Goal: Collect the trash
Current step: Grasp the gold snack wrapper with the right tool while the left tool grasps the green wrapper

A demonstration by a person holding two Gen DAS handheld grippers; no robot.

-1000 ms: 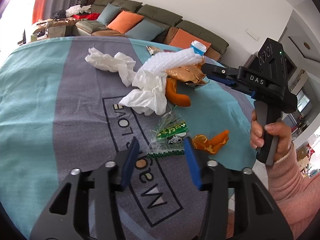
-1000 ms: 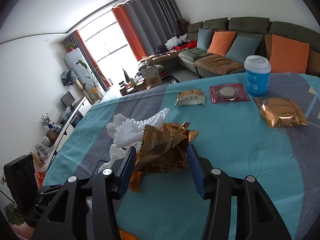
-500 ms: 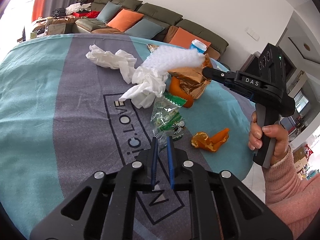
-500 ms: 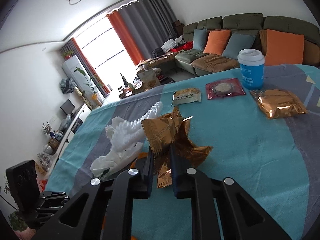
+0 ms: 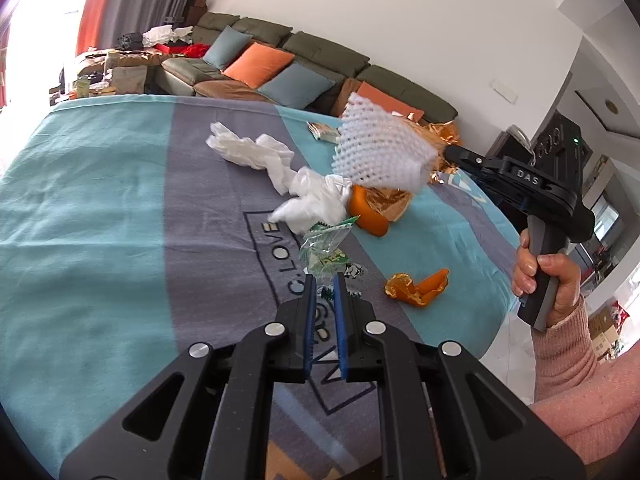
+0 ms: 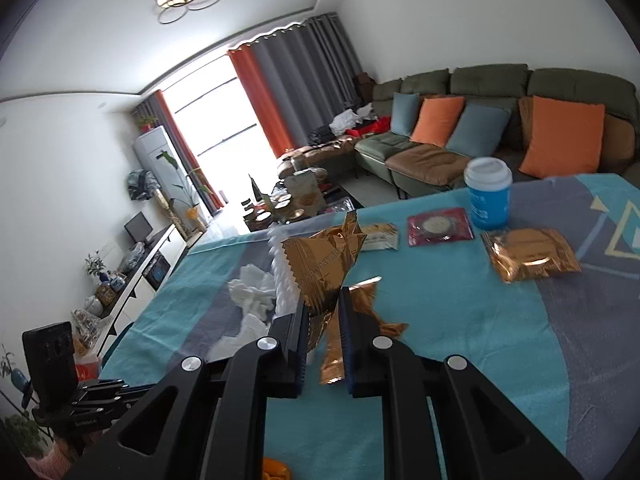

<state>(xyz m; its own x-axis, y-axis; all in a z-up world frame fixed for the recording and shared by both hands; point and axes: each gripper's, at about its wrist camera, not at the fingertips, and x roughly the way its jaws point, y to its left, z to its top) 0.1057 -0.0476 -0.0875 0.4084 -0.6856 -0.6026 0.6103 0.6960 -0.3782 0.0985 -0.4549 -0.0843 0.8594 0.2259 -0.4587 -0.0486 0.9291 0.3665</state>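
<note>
"DAS" on right gripper (image 5: 532, 184); "C.LOVE" on tablecloth (image 5: 216, 216)

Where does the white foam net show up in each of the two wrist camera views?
Left wrist view: the white foam net hangs upper centre, above the table, in front of the gold foil wrapper.
Right wrist view: only its edge shows, centre left, behind the gold wrapper clamped in the right gripper.
Shared landmark: the crumpled white tissue on the blanket.
</note>
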